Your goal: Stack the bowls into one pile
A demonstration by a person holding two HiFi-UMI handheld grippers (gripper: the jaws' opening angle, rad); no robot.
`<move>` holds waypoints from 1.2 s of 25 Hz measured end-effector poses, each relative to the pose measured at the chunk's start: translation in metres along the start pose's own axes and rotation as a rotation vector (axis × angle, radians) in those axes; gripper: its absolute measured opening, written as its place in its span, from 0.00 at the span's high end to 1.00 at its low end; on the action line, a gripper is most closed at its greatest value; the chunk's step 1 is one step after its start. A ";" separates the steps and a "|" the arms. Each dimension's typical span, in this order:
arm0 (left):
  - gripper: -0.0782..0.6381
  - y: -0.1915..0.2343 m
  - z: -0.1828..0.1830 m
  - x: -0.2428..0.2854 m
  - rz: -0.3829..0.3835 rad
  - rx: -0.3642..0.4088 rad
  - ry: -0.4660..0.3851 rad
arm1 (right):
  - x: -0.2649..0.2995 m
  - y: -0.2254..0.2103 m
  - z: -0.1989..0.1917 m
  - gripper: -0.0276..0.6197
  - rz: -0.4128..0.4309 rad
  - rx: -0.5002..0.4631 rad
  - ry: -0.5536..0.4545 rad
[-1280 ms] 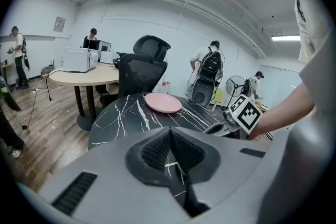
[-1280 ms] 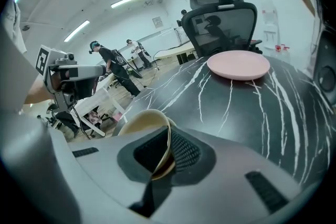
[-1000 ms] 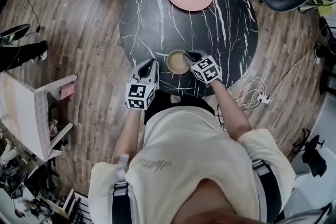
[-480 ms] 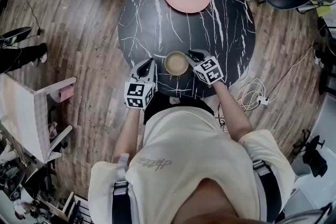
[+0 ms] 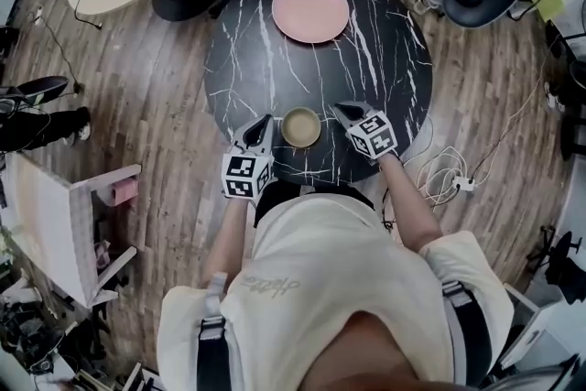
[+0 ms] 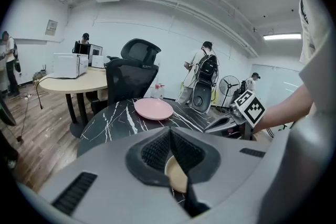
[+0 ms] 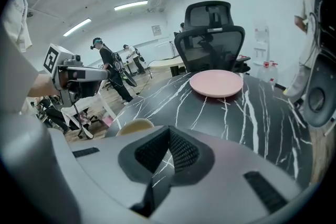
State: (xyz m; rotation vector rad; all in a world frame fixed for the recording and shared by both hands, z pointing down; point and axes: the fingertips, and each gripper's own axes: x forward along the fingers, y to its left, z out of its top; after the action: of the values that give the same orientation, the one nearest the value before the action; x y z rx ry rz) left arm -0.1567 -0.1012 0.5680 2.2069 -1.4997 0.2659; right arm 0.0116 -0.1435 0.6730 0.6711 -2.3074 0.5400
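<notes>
My left gripper (image 5: 264,124) hangs just left of the bowl (image 5: 300,126), its jaws pressed together on nothing. The tan bowl sits on the table (image 5: 385,59) close to the near edge, between my two hands and touched by neither. From above I cannot tell whether it is one bowl or several nested. My right gripper (image 5: 346,113) is just right of it; its jaws have just closed, and they are empty.

I judge the stacking here done, with both hands clear of the pile. The only other dish is the pink plate (image 5: 310,9) at the far edge. If it belongs on the pile, the next move calls for a long reach across the table and jaws spread for its thin rim; otherwise I only need to draw back.

My left gripper hangs over the near-left rim, with open floor beyond it. The bowl stands so near the edge that a nudge toward me could drop it. The middle and right of the table are bare. A black chair (image 6: 137,60) crowds the far edge.
</notes>
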 end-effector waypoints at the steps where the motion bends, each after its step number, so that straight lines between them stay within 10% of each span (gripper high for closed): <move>1: 0.87 -0.003 0.002 0.000 -0.004 0.007 -0.001 | -0.003 -0.003 0.000 0.95 -0.007 0.009 -0.007; 14: 0.87 -0.027 0.042 -0.002 -0.054 0.077 -0.053 | -0.061 -0.017 0.040 0.95 -0.052 0.035 -0.176; 20: 0.87 -0.023 0.074 -0.003 -0.089 -0.080 -0.128 | -0.099 -0.019 0.086 0.95 -0.077 0.008 -0.303; 30: 0.87 -0.016 0.159 -0.015 -0.118 -0.028 -0.268 | -0.146 -0.011 0.170 0.95 -0.104 -0.096 -0.444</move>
State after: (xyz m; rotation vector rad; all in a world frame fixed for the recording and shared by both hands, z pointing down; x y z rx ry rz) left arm -0.1629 -0.1591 0.4183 2.3708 -1.4870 -0.0919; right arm 0.0306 -0.1970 0.4558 0.9331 -2.6664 0.2454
